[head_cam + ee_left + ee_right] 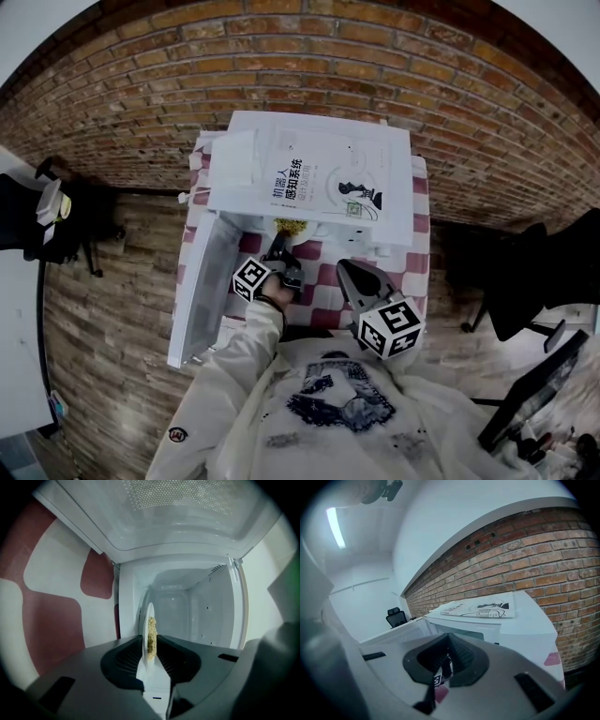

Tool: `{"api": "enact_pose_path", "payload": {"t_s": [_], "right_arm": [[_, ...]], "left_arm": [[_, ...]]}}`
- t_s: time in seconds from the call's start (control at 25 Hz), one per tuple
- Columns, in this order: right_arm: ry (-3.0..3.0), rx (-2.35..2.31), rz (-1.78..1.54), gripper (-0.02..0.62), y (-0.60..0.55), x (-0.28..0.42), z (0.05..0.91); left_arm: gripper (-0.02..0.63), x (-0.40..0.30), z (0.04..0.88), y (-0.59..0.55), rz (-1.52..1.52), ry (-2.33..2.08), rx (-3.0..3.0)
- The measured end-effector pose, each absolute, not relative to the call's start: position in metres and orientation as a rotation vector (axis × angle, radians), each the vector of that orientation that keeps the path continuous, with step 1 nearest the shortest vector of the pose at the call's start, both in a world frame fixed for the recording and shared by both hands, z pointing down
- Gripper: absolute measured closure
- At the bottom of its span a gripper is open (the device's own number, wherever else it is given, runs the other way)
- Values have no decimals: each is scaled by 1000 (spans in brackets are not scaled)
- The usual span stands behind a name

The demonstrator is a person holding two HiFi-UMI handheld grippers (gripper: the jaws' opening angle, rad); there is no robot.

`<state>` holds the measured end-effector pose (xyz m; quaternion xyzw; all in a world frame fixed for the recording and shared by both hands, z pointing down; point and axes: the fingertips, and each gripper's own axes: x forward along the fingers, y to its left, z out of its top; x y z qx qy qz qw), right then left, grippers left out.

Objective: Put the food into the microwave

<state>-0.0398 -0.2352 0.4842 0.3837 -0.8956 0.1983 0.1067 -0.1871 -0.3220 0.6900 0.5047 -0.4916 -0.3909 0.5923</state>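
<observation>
at the mouth of the open microwave (309, 178), the left gripper (281, 248) holds a white plate (146, 634) of yellowish food (152, 637), its jaws clamped on the plate's near rim. the plate sits at the threshold of the white cavity, and the door (202, 291) is swung out to the left. the right gripper (347, 270) hangs back over the red-and-white checked tablecloth (323, 300), its jaws closed together on nothing. a printed booklet (323, 183) lies on top of the microwave.
</observation>
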Motion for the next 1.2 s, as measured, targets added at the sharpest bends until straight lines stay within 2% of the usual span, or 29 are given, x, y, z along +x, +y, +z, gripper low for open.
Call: {"api": "enact_pose_path", "payload": {"t_s": [0.92, 1.2], "right_arm": [[-2660, 1110, 617, 583, -232, -41, 487], [-2659, 1119, 616, 583, -230, -36, 487]], "left_arm": [[522, -171, 685, -291, -833, -1124, 1200], [597, -169, 685, -290, -820, -1130, 1211]]}}
